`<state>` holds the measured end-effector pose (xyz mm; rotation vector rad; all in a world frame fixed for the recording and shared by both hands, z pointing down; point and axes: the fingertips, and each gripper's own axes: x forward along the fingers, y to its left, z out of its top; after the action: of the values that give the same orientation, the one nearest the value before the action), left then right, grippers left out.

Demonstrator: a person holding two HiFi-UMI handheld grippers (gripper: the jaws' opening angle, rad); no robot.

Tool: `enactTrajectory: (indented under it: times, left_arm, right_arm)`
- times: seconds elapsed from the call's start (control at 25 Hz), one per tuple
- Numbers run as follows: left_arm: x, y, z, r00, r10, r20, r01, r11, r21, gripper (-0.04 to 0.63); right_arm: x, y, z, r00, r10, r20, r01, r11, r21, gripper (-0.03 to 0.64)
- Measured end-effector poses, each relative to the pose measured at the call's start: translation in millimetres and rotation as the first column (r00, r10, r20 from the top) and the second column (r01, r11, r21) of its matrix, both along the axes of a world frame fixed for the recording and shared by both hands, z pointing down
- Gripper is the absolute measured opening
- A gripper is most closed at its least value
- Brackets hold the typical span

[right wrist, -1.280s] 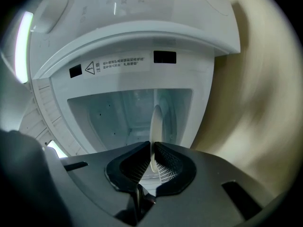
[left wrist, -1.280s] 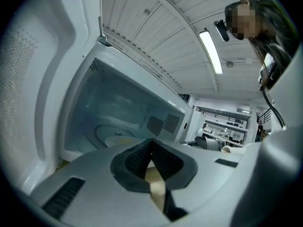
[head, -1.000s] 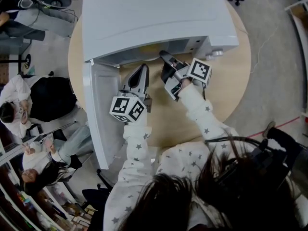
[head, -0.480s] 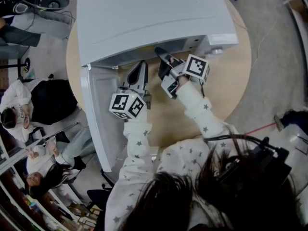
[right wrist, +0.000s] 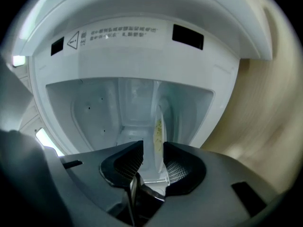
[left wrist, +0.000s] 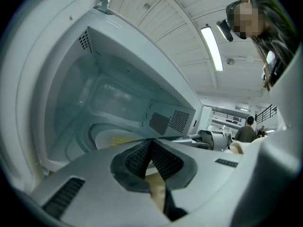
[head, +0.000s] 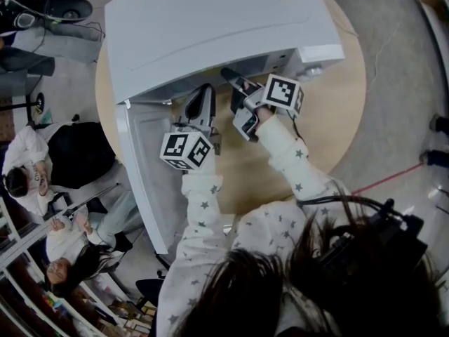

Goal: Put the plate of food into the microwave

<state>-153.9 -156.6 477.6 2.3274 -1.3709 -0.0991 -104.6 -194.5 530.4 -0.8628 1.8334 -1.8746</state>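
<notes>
The right tongs [head: 233,90] have pushed a little deeper over the last second. Their tips now sit under the front lip of the microwave [head: 210,27], and the yellow food that showed at the mouth from the head view is gone from that view. The plate [right wrist: 159,122] is therefore inside the cavity. The left gripper view shows it low on the floor with the food [left wrist: 116,139] on top. I judge the insertion nearly done, with only the letting go, the pulling out and the door [head: 144,167] left.

The right tongs [right wrist: 152,155] are grasping the plate. Their jaws stand a narrow gap apart with the rim between them, and the plate runs edge-on away from them into the cavity. That edge-on look means the tool is rolled about a quarter turn, so one jaw is over the rim and one under it. The right forearm [head: 287,153] reaches in from the lower right across the desk [head: 330,104], wrist bent towards the opening.

The left tongs [head: 205,93] have barely shifted. They are clenched on nothing [left wrist: 151,145], pads meeting at the tips. They point at the mouth just beside the right tongs, on the side of the open door, with the left forearm [head: 200,209] running straight up behind them.
</notes>
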Motion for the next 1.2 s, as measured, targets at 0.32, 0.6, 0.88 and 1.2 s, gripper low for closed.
enactTrajectory:
  times: [0.32,0.6,0.88,1.2]
  left_arm:
    - [16.3,1.1,1.6,1.000,0.007,0.011,-0.007,1.000,-0.001,0.002]
    - [15.2,0.5,3.9,1.000,0.014,0.022,-0.014,1.000,-0.009,0.002]
    - [13.9,-3.3,4.9,0.999,0.017,0.033,-0.017,1.000,-0.005,0.002]
    - [15.5,-5.4,-4.2,1.000,0.010,0.028,-0.010,1.000,0.008,0.002]
  right_arm:
    - [11.7,5.3,12.1,0.990,-0.069,-0.119,0.061,0.996,-0.071,0.117]
    - [10.9,8.8,15.5,0.985,-0.089,-0.150,0.074,0.992,-0.102,0.116]
    - [14.8,11.5,22.9,0.988,-0.092,-0.127,0.076,0.989,-0.124,0.116]
    - [11.6,15.2,3.5,0.990,-0.121,-0.070,0.116,0.991,-0.069,0.115]
